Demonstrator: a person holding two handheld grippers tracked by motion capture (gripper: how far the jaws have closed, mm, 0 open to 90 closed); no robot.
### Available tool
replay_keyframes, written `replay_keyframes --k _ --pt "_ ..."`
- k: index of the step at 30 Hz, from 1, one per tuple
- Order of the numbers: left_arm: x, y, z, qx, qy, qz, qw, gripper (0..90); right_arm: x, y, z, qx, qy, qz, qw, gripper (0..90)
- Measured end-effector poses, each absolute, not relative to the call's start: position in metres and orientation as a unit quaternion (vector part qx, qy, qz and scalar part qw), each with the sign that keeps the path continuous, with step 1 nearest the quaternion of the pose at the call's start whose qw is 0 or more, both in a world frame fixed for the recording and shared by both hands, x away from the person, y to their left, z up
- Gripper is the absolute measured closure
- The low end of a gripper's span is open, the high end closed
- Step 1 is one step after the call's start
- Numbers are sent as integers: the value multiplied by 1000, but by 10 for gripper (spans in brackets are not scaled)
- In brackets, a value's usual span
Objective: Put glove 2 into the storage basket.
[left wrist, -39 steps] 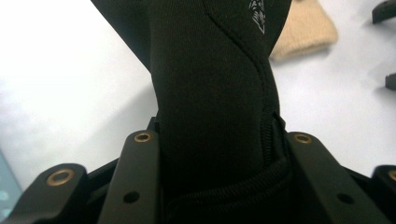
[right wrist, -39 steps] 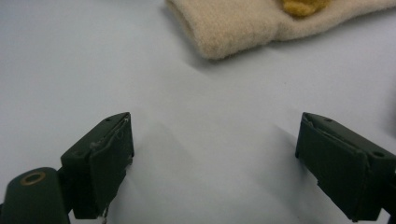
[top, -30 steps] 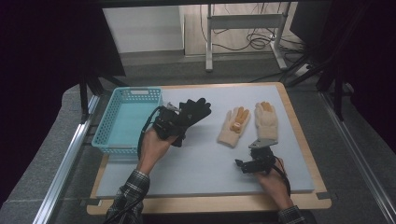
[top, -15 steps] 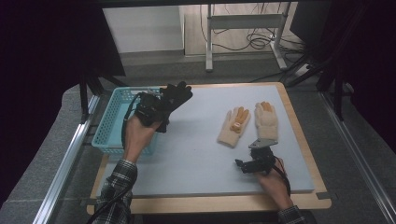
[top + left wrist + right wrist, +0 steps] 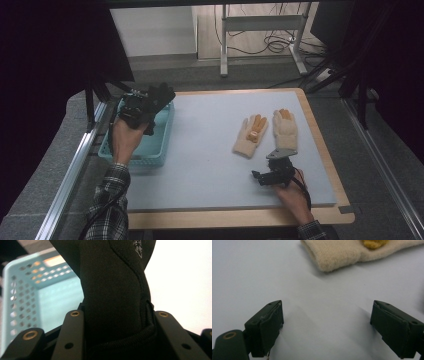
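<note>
My left gripper (image 5: 145, 111) is shut on a black glove (image 5: 159, 96), held up above the light blue basket (image 5: 162, 142) at the table's left edge. In the left gripper view the black glove (image 5: 112, 287) rises from between the jaws, with the basket (image 5: 30, 297) behind it. Two beige gloves with orange patches (image 5: 252, 135) (image 5: 285, 129) lie side by side on the right half of the mat. My right gripper (image 5: 260, 178) rests low on the mat just in front of them, open, with nothing between its fingers (image 5: 268, 325). A beige glove's cuff (image 5: 342, 255) lies ahead of it.
A pale grey mat (image 5: 210, 165) covers a wooden board (image 5: 225, 217) on the table. Metal rails run along both sides. A metal stand (image 5: 260, 30) with cables is on the floor beyond the far edge.
My left gripper has carried the black glove leftward from the mat's middle to above the basket. The right gripper has stayed in place, open.
</note>
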State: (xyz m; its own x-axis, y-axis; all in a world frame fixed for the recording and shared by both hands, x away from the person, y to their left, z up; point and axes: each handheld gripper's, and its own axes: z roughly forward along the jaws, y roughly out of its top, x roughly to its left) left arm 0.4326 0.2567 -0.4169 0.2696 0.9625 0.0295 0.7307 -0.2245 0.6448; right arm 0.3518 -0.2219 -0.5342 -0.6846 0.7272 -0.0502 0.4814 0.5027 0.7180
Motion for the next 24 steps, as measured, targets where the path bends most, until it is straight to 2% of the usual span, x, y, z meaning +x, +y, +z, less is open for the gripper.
replay_keyframes --k 8,24 --pt "446 289 -435 735 607 202 223 612 352 -222 -534 356 849 349 176 110" --pt "476 317 -496 724 665 144 113 587 352 -222 -534 356 849 349 176 110"
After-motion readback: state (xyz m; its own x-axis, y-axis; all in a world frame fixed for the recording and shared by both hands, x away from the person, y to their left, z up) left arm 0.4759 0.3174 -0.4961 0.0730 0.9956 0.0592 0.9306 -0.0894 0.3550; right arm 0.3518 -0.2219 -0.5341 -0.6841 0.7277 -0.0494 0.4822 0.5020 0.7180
